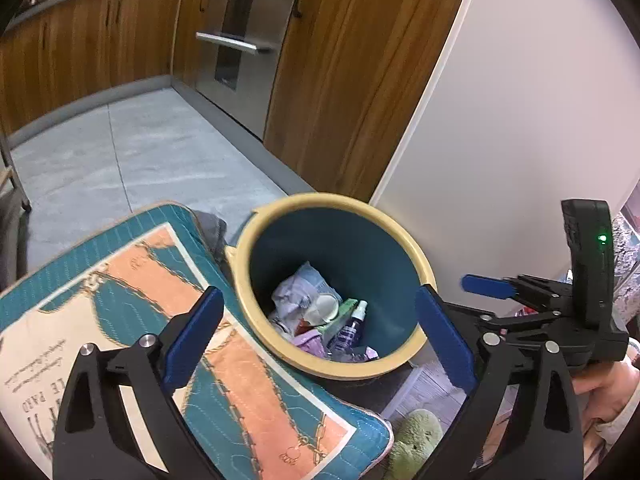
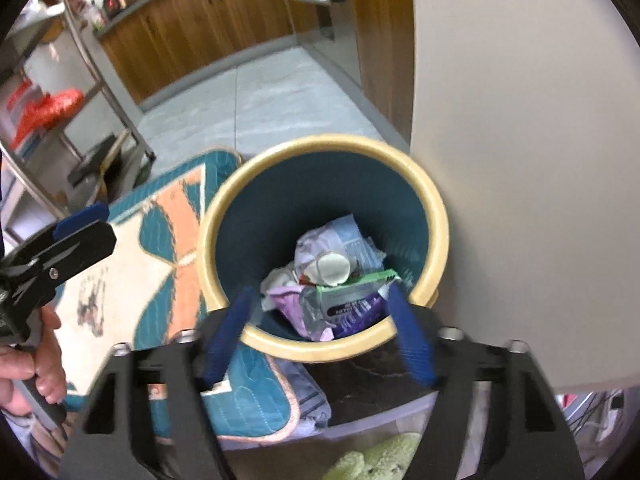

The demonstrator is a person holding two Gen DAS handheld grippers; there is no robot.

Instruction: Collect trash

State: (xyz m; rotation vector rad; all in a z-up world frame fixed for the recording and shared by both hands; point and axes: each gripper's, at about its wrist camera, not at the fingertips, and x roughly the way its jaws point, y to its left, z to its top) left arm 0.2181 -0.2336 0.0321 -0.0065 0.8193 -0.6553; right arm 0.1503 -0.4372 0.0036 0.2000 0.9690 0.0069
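Note:
A teal bin with a cream rim (image 1: 256, 280) (image 2: 440, 216) stands below both grippers. Inside lie crumpled paper (image 1: 298, 286) (image 2: 320, 240), a small purple spray bottle (image 1: 352, 326), a green packet (image 2: 356, 278), a purple wrapper (image 2: 286, 300) and a white lid (image 2: 332, 266). My left gripper (image 1: 320, 312) is open and empty above the bin's near rim. My right gripper (image 2: 320, 308) is open and empty over the bin mouth. The right gripper also shows at the right in the left wrist view (image 1: 488, 286); the left gripper shows at the left in the right wrist view (image 2: 82, 218).
A teal and orange cushion (image 1: 160, 340) (image 2: 160, 248) lies left of the bin. A green plush (image 1: 414, 436) (image 2: 372, 460) sits below. A white wall (image 1: 520, 120) is to the right, wooden cabinets (image 1: 340, 80) and an oven (image 1: 240, 40) beyond, a metal rack (image 2: 80, 80) to the left.

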